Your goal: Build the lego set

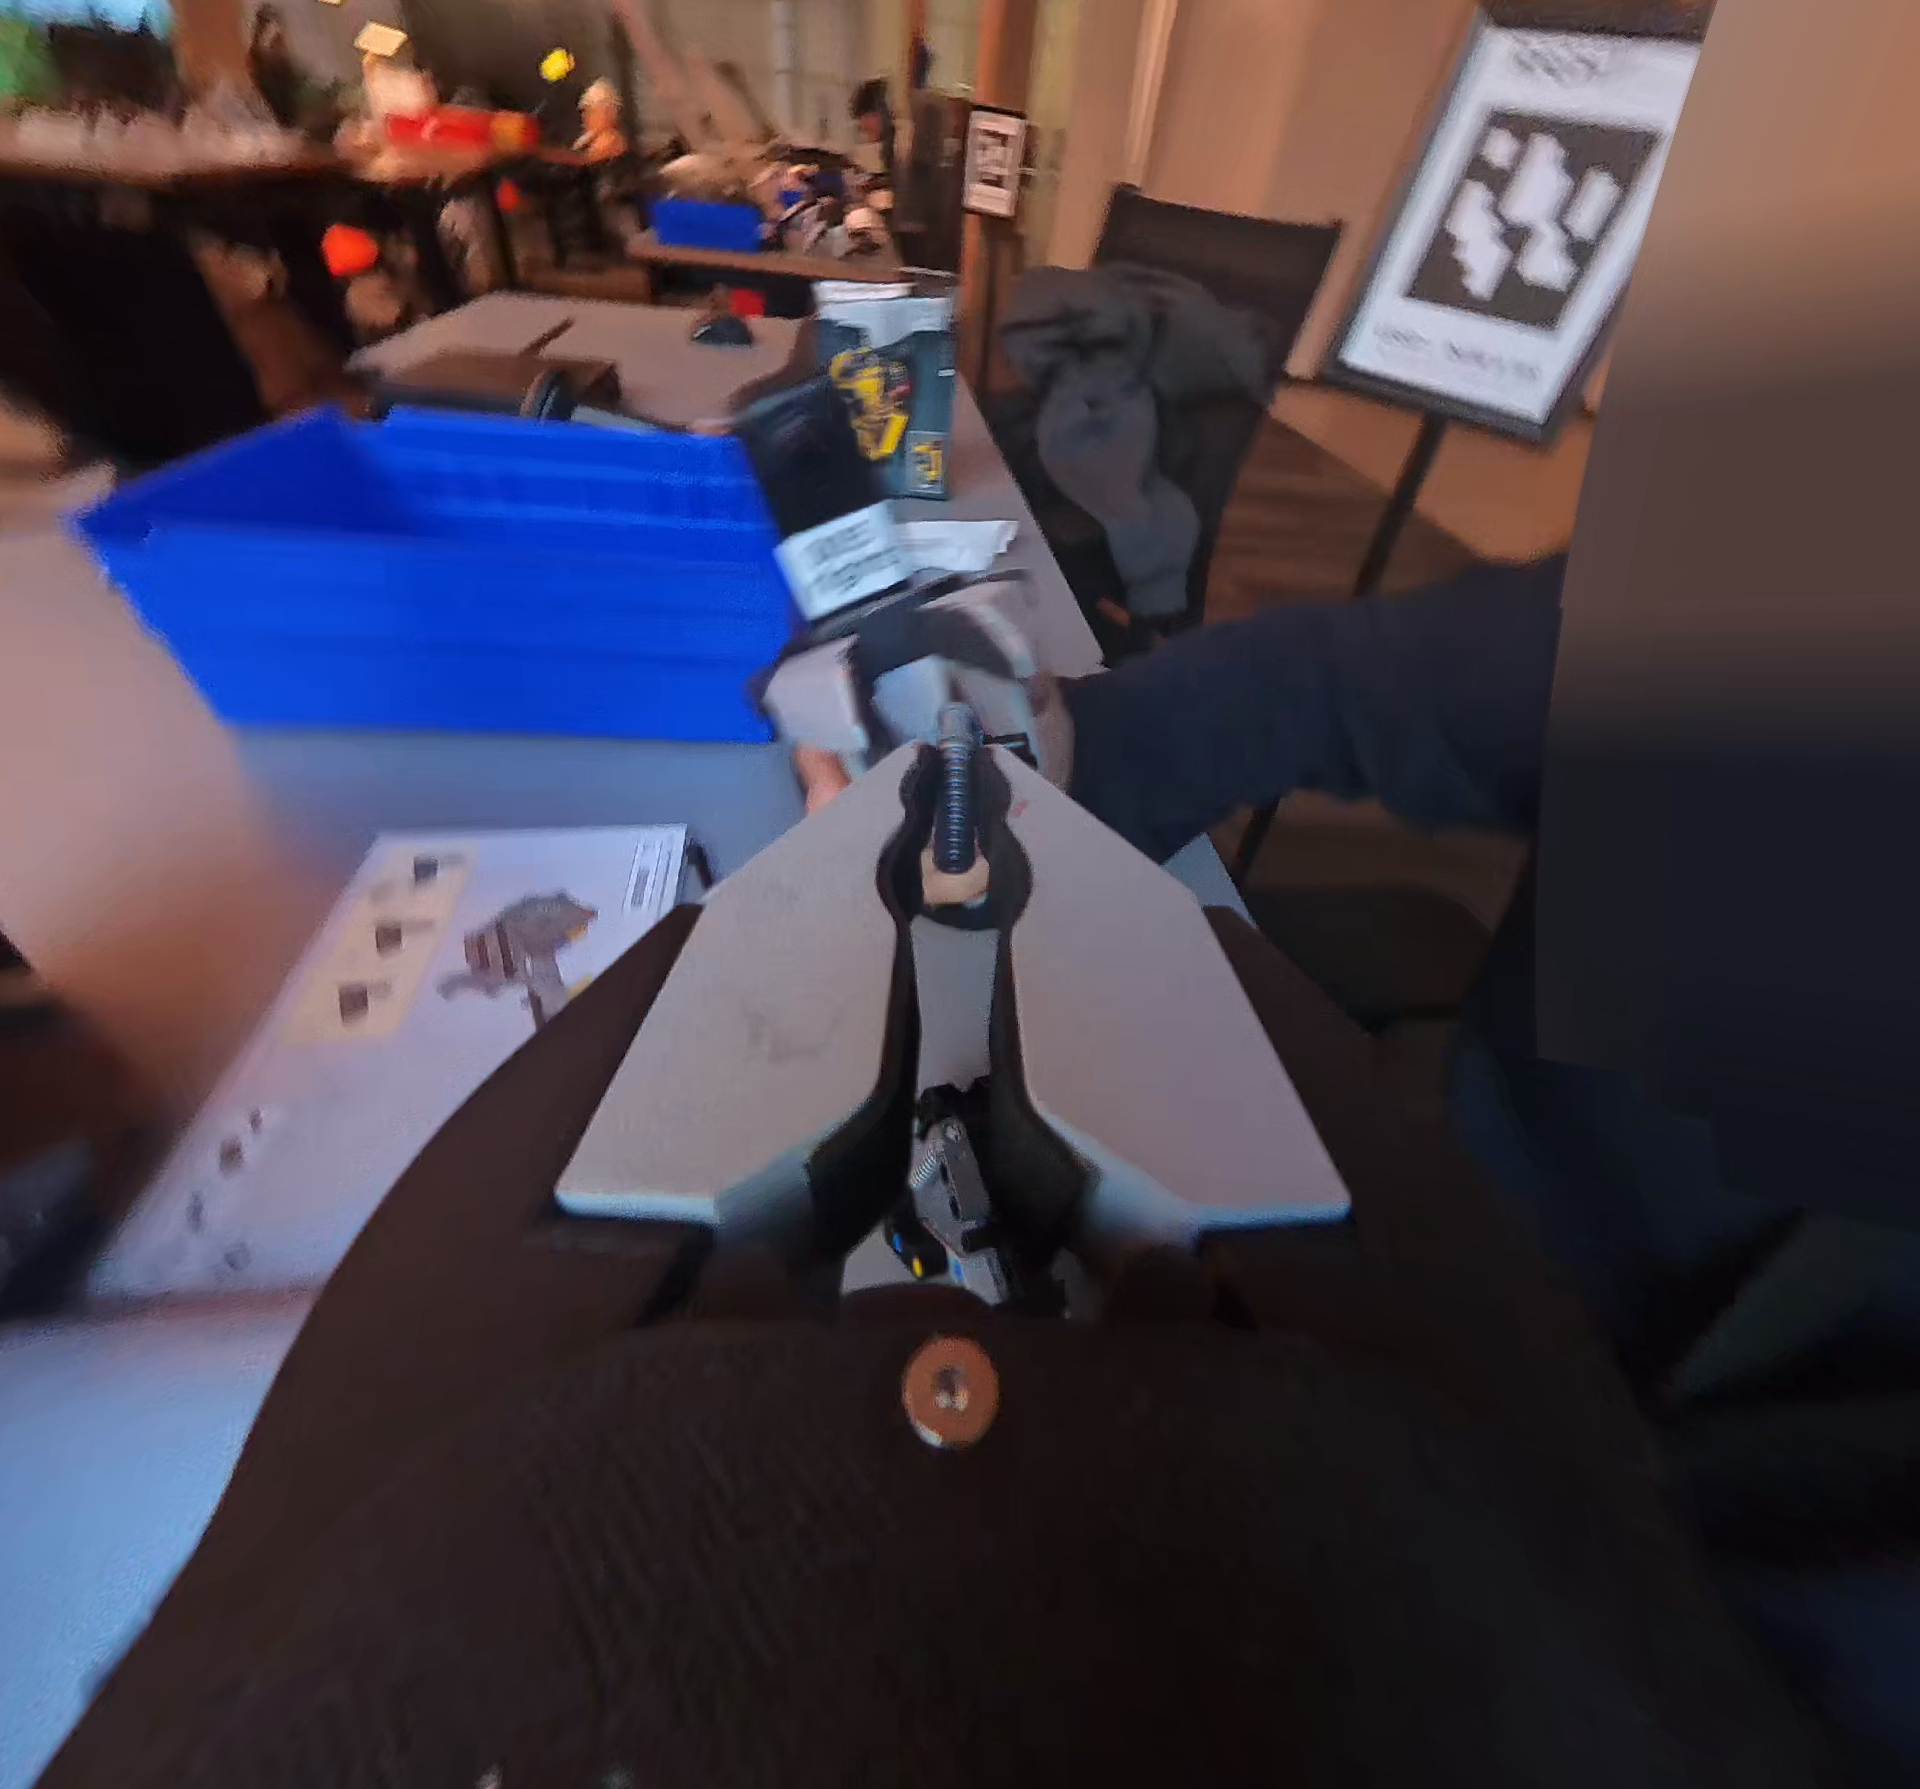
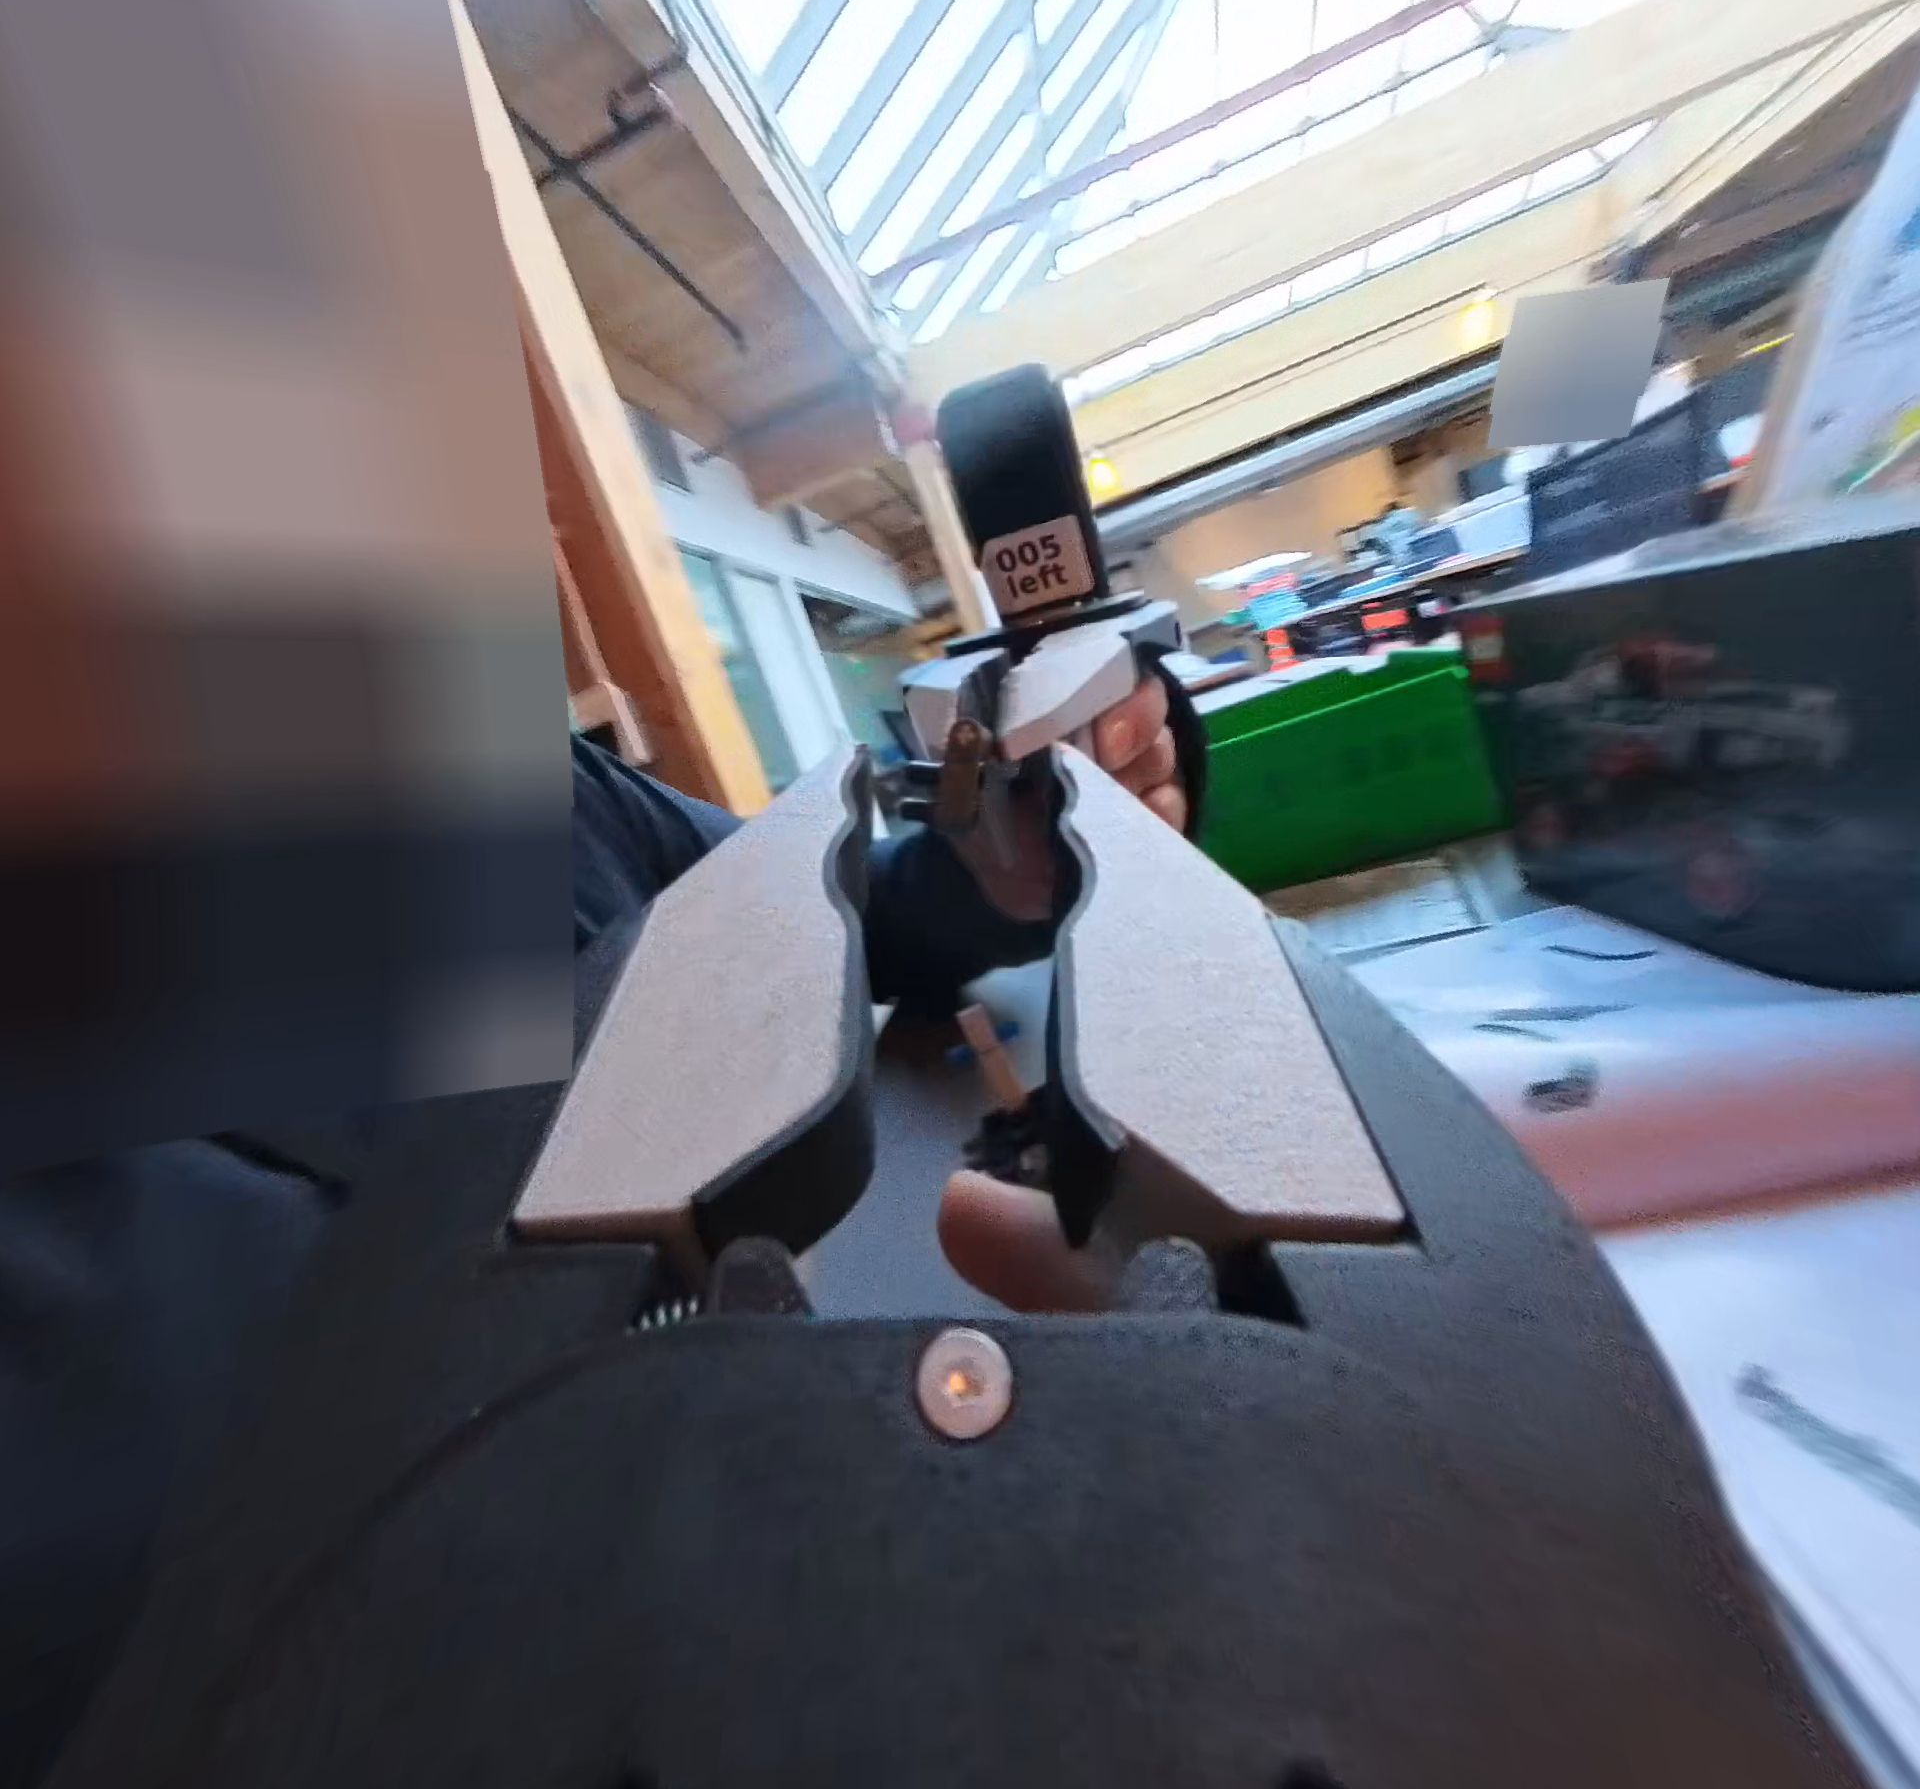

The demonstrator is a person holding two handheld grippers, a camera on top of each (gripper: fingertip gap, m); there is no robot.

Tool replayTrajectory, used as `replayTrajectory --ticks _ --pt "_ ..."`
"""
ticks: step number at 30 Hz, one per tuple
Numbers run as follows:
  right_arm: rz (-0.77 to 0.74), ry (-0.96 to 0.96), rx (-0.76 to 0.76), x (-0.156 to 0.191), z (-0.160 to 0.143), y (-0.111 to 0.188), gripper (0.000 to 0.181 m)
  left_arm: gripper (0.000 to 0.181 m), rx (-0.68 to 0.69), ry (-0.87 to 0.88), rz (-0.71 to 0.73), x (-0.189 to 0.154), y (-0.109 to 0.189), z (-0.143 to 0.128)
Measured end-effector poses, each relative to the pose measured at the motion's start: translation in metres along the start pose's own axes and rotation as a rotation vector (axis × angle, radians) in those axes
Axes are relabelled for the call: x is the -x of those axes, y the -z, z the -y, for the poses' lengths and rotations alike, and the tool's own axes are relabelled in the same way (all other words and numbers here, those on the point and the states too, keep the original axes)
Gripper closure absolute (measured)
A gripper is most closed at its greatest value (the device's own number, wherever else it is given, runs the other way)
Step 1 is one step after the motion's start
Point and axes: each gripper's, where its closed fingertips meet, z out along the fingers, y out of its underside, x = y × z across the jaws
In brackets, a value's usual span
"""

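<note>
We hold a small lego piece [image 1: 954, 820], a black ribbed rod with a tan end and a grey tip, pinched between the tips of the left gripper [image 1: 956, 835], whose fingers are clamped together on it. It sticks forward, lifted clear of the table [image 1: 499, 783], probably so the other tool can work on it. The right gripper [image 2: 961, 804] faces it with its fingers apart and nothing between them; the piece [image 2: 961, 773] sits just beyond its tips. Below lies the instruction booklet [image 1: 416, 1012], with a blue bin [image 1: 436, 586] behind.
</note>
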Motion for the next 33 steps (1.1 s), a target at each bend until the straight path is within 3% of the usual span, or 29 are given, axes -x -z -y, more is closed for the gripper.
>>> replayTrajectory --ticks 4,10,16,18,22,27,33 --pt "-0.073 0.187 0.061 0.005 0.000 -0.004 0.147 0.176 -0.006 0.137 0.020 0.011 0.002 -0.003" --pt "-0.347 0.580 0.167 -0.013 -0.001 -0.003 0.146 0.176 -0.013 0.206 0.089 0.030 0.003 -0.008" --pt "-0.546 0.976 0.373 -0.026 -0.019 -0.004 0.151 0.176 -0.047 0.289 0.081 0.039 0.000 -0.012" --pt "-0.586 1.010 0.411 -0.032 -0.023 -0.004 0.151 0.176 -0.031 0.230 0.107 0.039 -0.002 -0.013" --pt "-0.666 1.012 0.410 -0.040 -0.017 0.004 0.177 0.176 -0.031 0.216 0.100 0.034 -0.005 -0.010" --pt "-0.682 1.048 0.379 -0.038 -0.013 0.002 0.169 0.176 0.000 0.215 0.141 0.038 -0.006 -0.014" --pt "-0.723 1.044 0.418 -0.045 -0.015 0.005 0.177 0.171 -0.018 0.272 0.121 0.041 -0.005 -0.010"
